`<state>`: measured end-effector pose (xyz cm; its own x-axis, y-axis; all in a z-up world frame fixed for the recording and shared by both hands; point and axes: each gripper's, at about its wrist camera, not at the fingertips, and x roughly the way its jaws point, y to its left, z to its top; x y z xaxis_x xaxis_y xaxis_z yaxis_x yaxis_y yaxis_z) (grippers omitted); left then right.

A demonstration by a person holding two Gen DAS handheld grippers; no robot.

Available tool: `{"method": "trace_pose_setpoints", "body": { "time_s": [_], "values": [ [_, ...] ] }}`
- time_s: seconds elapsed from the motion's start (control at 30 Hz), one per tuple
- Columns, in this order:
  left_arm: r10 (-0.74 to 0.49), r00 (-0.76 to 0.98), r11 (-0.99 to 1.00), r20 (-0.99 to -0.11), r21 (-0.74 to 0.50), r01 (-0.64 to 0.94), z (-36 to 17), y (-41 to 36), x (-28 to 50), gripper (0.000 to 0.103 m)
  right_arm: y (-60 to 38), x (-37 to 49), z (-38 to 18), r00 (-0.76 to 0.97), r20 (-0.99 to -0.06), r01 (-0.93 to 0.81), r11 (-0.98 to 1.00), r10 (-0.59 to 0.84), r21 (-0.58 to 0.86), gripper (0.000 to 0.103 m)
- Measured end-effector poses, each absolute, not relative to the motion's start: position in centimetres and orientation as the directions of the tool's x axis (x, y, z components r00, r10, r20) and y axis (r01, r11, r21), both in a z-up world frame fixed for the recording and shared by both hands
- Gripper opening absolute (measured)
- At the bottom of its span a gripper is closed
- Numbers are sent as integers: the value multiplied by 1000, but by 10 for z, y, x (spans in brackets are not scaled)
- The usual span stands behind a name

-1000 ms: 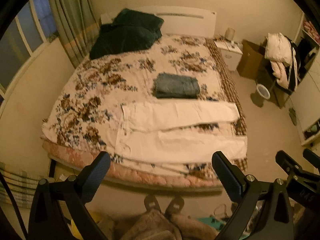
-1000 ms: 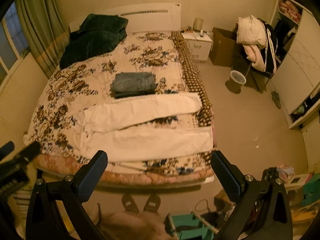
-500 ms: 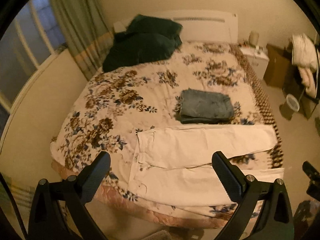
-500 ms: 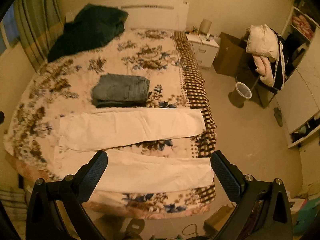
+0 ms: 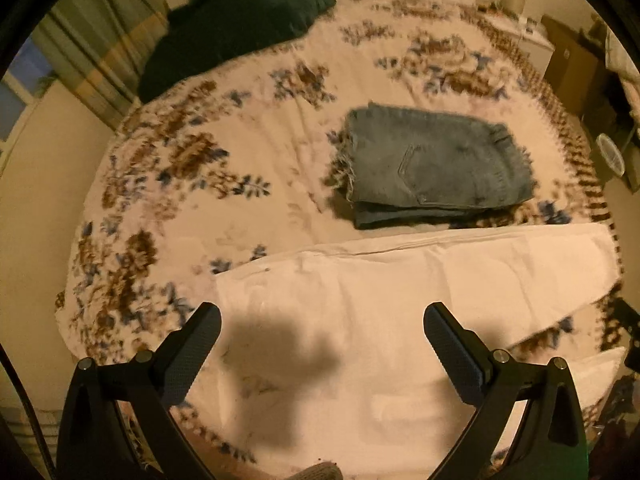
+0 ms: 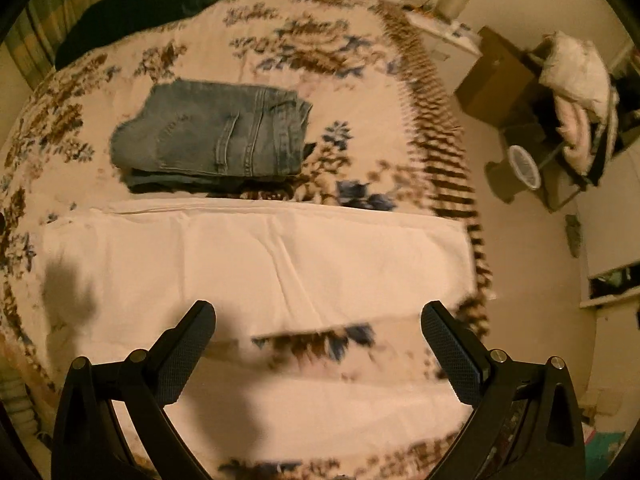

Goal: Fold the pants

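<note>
With both left tongs (image 5: pixel 322 344) and right tongs (image 6: pixel 318 340) apart and empty above the white pants (image 5: pixel 400 288) at lower centre, a one-layer pinch could skew the fold.

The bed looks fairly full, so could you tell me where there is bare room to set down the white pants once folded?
The widest bare stretch of bedspread lies left of the folded jeans, between the dark green bedding and the white pants. Another lies beyond the jeans toward the headboard. The near edge is crowded: the pants cover it, both open grippers above.
</note>
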<state>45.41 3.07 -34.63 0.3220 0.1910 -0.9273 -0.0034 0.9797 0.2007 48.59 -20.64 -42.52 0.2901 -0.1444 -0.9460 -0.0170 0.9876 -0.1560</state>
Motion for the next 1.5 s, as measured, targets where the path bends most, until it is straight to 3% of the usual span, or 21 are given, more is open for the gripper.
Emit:
{"method": "trace_pose_setpoints", "body": {
  "time_s": [0.17,0.33,0.47,0.67,0.73,0.77,0.8,0.83,0.9,1.0,1.1,1.33,1.5],
  "values": [
    [166,237,980,-957,186,66,-423,21,502,103,-213,549,-520,232,-963,-99,981,-138,-165,103],
    [185,151,949,-971,216,229,-506,2,538,103,-203,600,-616,117,-975,-311,925,-190,-217,103],
    [263,139,863,-955,297,409,-556,-15,550,103,-196,629,-656,59,-976,-438,873,-208,-213,103],
    [195,39,821,-980,185,540,-588,-12,562,103,-186,654,-704,-47,-971,-585,794,-234,-163,103],
    [161,34,793,-986,150,591,-590,-14,562,101,-183,654,-712,-62,-972,-606,782,-227,-144,95],
    [137,26,784,-990,125,608,-591,-15,562,94,-182,655,-713,-69,-975,-607,784,-210,-126,89],
    [106,15,782,-994,92,617,-589,-15,562,82,-181,653,-713,-78,-980,-608,787,-186,-101,75],
    [72,-2,783,-997,55,619,-587,-14,562,75,-180,651,-712,-84,-984,-607,791,-160,-76,54],
    [20,-8,779,-1000,11,627,-575,-14,561,37,-179,645,-704,-84,-991,-590,807,-101,-32,25],
    [-30,23,799,-999,-10,601,-550,-12,559,12,-178,630,-691,-5,-995,-585,807,-98,-76,9],
    [-57,93,808,-994,9,589,-516,-15,542,6,-188,613,-670,59,-996,-541,836,-73,-93,6],
    [-106,255,897,-961,18,441,-422,-23,451,6,-210,533,-587,209,-977,-471,872,-37,-133,5],
    [-129,251,955,-959,-52,292,-412,-11,364,6,-204,435,-554,239,-970,-441,885,-45,-150,5]
  ]
}}
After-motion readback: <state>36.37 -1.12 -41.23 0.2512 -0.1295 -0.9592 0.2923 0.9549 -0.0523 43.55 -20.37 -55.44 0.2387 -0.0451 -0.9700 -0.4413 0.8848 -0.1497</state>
